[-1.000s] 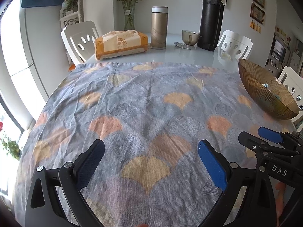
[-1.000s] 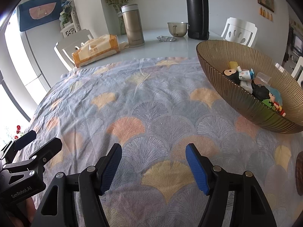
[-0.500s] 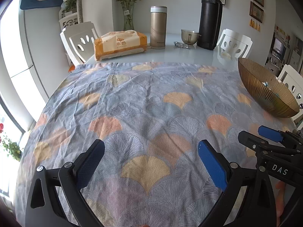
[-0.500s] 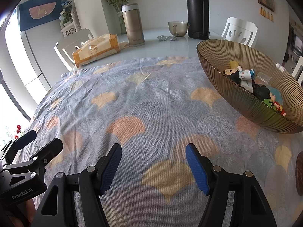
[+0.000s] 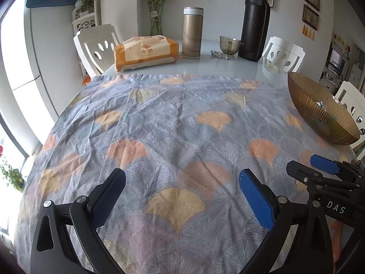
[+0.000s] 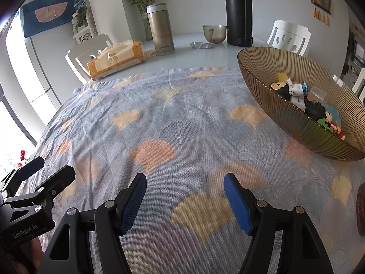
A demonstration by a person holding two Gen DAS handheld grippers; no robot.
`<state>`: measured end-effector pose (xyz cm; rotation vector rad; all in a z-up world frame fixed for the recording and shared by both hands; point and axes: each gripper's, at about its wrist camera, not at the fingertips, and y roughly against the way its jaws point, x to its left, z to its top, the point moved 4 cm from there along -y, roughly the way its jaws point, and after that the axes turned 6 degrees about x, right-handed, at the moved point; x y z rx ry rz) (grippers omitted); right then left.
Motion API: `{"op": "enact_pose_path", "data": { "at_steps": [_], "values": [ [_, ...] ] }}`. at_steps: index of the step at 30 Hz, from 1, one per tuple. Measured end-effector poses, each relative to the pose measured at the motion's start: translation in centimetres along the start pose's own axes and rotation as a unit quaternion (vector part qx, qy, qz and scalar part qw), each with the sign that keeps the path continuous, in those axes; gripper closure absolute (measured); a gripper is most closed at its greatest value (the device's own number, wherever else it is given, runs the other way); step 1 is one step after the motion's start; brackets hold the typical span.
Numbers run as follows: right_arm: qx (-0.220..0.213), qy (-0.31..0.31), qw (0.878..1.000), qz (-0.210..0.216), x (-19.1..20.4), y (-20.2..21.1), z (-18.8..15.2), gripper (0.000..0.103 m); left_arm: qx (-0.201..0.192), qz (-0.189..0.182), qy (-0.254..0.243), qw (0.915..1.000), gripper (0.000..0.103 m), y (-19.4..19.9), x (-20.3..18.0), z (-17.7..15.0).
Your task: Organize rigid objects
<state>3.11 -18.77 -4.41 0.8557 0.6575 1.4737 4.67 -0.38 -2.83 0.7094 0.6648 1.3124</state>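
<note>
A ribbed amber glass bowl [image 6: 282, 123] stands on the patterned cloth at the right and holds several small toy figures [image 6: 294, 91]. The bowl also shows in the left wrist view [image 5: 319, 116] at the far right. My left gripper [image 5: 182, 182] is open and empty above the cloth near the front edge. My right gripper [image 6: 184, 185] is open and empty, to the left of the bowl. Each gripper shows at the edge of the other's view, the right one [image 5: 319, 171] and the left one [image 6: 43, 171].
At the back on the bare white table stand a tissue pack [image 5: 146, 52], a gold flask [image 5: 192, 36], a black thermos [image 5: 254, 22], a small glass cup [image 5: 229, 44] and a foil blister pack [image 5: 220, 54]. White chairs [image 5: 95, 45] surround the table.
Both grippers stay open and nearly still. The left wrist view has drawn back slightly, so the bowl looks smaller and farther right.
</note>
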Motion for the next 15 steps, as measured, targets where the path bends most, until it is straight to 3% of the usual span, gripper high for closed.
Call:
{"op": "enact_pose_path", "data": {
  "at_steps": [9,15],
  "values": [
    [0.001,0.001,1.0,0.0,0.0,-0.1,-0.1,0.034,-0.004,-0.002,-0.003,1.0,0.003,0.2,0.0,0.1],
    [0.001,0.001,1.0,0.0,0.0,-0.1,0.0,0.034,-0.046,0.001,-0.016,0.9988,0.003,1.5,-0.3,0.3]
  ]
}}
